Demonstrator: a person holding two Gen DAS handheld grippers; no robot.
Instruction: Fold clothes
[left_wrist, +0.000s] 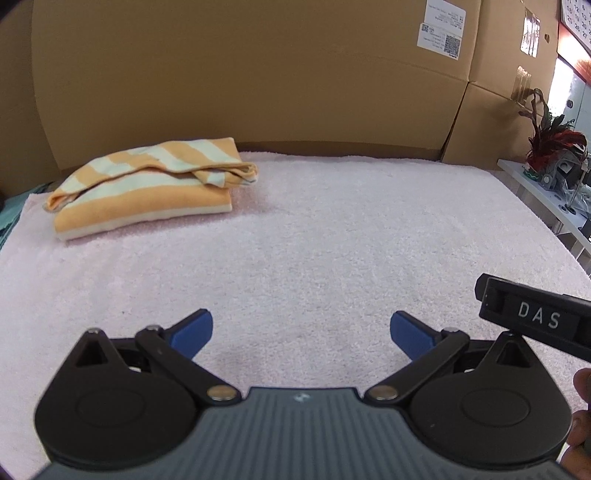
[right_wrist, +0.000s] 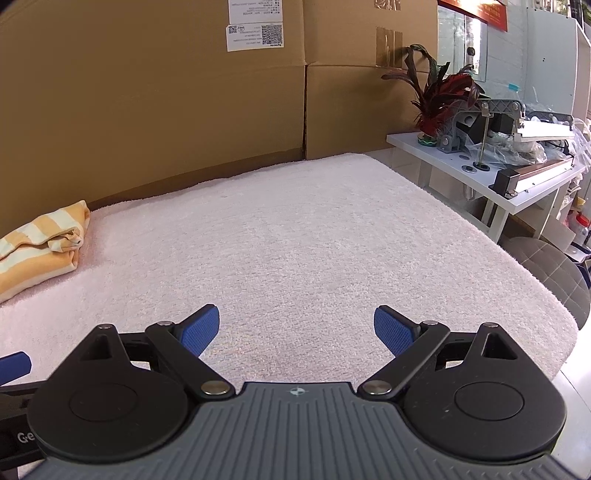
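Note:
A folded orange-and-white striped garment (left_wrist: 147, 188) lies at the far left of the pink towel-covered table (left_wrist: 332, 229); the same garment (right_wrist: 40, 243) shows at the left edge of the right wrist view. My left gripper (left_wrist: 301, 332) hovers low over the near middle of the towel, open, nothing between its blue pads (left_wrist: 194, 332). My right gripper (right_wrist: 297, 328) is open too, empty, over the towel (right_wrist: 295, 229) to the right of the left one. The right gripper's body (left_wrist: 535, 317) pokes in at the left view's right edge. A blue fingertip (right_wrist: 14, 363) of the left gripper shows at far left.
Large cardboard boxes (left_wrist: 258, 74) wall off the back of the table. To the right stands a white shelf (right_wrist: 480, 177) with a red-leaved plant (right_wrist: 443, 99) and equipment. A grey checked stool (right_wrist: 554, 273) sits beside the table's right edge. A person's fingers (left_wrist: 581, 417) show at right.

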